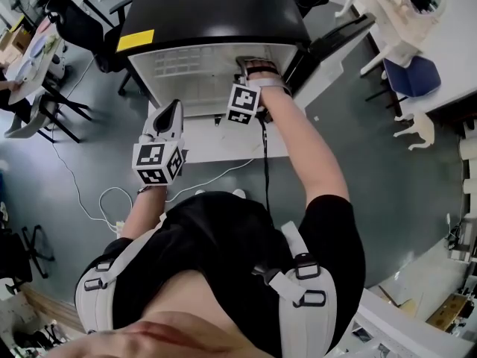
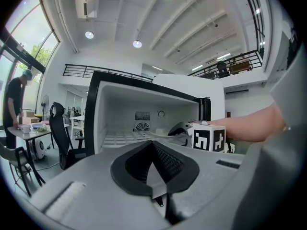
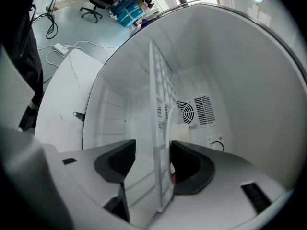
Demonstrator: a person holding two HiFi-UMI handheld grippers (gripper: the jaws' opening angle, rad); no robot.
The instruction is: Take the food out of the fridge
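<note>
The fridge (image 1: 216,6) is seen with its door open, and the right gripper (image 1: 253,69) is reached into the right part of its compartment. In the right gripper view, the right gripper (image 3: 153,162) is held with its jaws moderately apart. The front edge of the white wire shelf (image 3: 160,128) and the rim of a white plate (image 3: 169,123) are taken between them. A gap is left on the side of one jaw, and the rim lies close against the other. A small reddish patch (image 3: 172,177) is seen at that pad; whether it is food cannot be told.

The left gripper (image 1: 170,110) is held outside, near and to the left of the opening. Its jaws are closed together on nothing (image 2: 154,166). From there the plate (image 2: 165,133) is seen resting on the shelf (image 2: 124,138), just beside the right gripper.
</note>
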